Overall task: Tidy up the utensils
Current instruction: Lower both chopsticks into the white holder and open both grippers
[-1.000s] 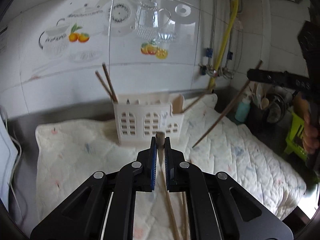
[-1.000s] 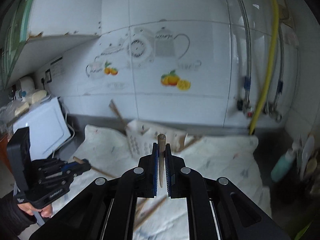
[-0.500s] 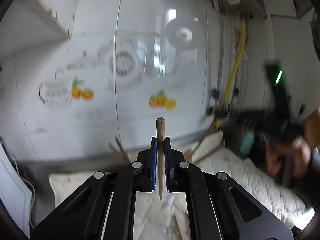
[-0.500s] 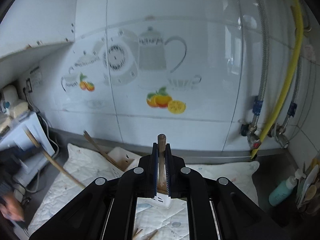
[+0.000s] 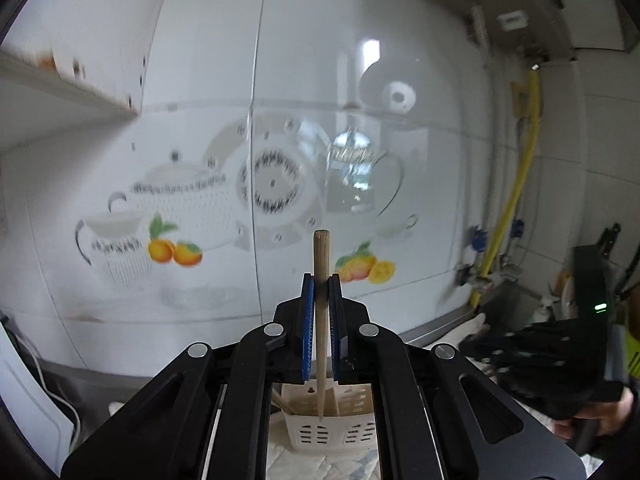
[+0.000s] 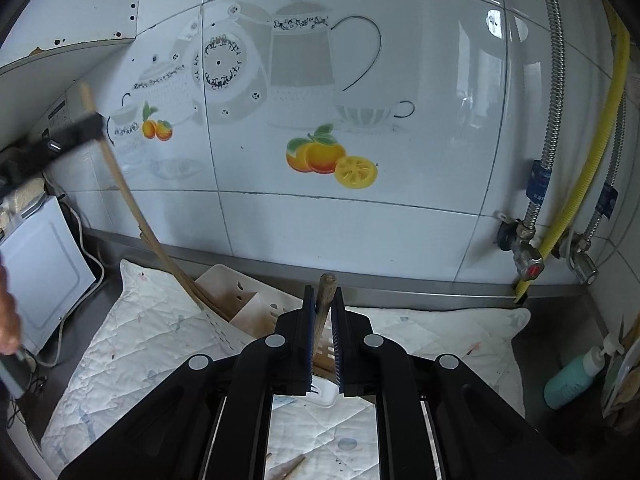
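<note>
I am holding a thin round wooden chopstick upright in my left gripper, the blue pads clamped tight on its shaft. A second ago this stick was lying low over the white quilted mat; now I am carrying it high, its pointed tip hanging just over the cream slotted plastic utensil caddy at six o'clock in the left view. From the right view the same stick slants down from ten o'clock, its lower end seemingly already inside the caddy's near-left compartment beside two other sticks.

My right gripper is loosening: its jaws are opening around a second wooden chopstick, which is leaning to one side between the pads rather than being squeezed. A second ago the caddy sat well ahead of this gripper; now it is directly under the fingers, at six o'clock. I judge that this stick is being dropped into a caddy compartment, though its lower end is hidden behind the gripper.

So both sticks are arriving at the holder together. A few loose sticks are waiting on the mat at six o'clock.
</note>
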`<state>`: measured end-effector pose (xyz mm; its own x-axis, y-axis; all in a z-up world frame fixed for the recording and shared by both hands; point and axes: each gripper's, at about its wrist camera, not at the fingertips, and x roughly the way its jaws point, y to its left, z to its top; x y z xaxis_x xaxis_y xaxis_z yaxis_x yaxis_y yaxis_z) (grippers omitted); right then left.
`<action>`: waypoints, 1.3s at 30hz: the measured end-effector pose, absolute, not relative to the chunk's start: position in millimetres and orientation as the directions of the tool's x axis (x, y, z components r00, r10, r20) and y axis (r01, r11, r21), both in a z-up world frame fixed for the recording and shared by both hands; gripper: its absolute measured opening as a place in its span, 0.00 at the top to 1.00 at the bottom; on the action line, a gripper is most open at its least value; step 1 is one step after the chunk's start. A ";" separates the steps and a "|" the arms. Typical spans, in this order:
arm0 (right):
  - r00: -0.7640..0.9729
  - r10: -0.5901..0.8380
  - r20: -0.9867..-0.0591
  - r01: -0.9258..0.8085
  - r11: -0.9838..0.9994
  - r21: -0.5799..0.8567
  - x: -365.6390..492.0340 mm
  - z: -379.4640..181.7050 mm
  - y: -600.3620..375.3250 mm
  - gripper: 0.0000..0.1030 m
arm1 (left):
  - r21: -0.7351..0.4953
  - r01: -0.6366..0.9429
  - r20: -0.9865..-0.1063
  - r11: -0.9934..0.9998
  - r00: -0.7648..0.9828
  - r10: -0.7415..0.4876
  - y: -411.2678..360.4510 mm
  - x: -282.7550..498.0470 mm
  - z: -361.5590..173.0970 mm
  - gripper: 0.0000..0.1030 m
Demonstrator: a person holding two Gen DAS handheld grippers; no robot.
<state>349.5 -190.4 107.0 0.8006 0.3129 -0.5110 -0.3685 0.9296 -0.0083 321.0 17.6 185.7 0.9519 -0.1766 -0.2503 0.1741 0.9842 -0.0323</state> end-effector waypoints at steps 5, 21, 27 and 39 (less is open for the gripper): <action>0.821 0.302 -0.484 -0.362 0.932 -0.033 342.4 109.2 -194.5 0.76 | -0.069 0.151 -0.299 0.986 0.940 -0.165 23.9 341.8 160.6 0.95; 0.852 0.335 -0.402 -0.389 0.919 -0.058 305.3 124.7 -197.7 0.74 | -0.072 0.156 -0.257 0.985 0.951 -0.169 22.4 341.5 172.8 0.95; 0.850 0.346 -0.398 -0.395 0.917 -0.047 297.3 120.9 -205.0 0.73 | -0.079 0.149 -0.167 0.986 0.973 -0.161 21.9 337.8 206.1 0.95; 0.819 0.370 -0.438 -0.409 0.912 0.005 277.4 88.3 -215.8 0.68 | -0.100 0.125 -0.248 0.987 0.958 -0.146 20.1 362.3 167.1 0.95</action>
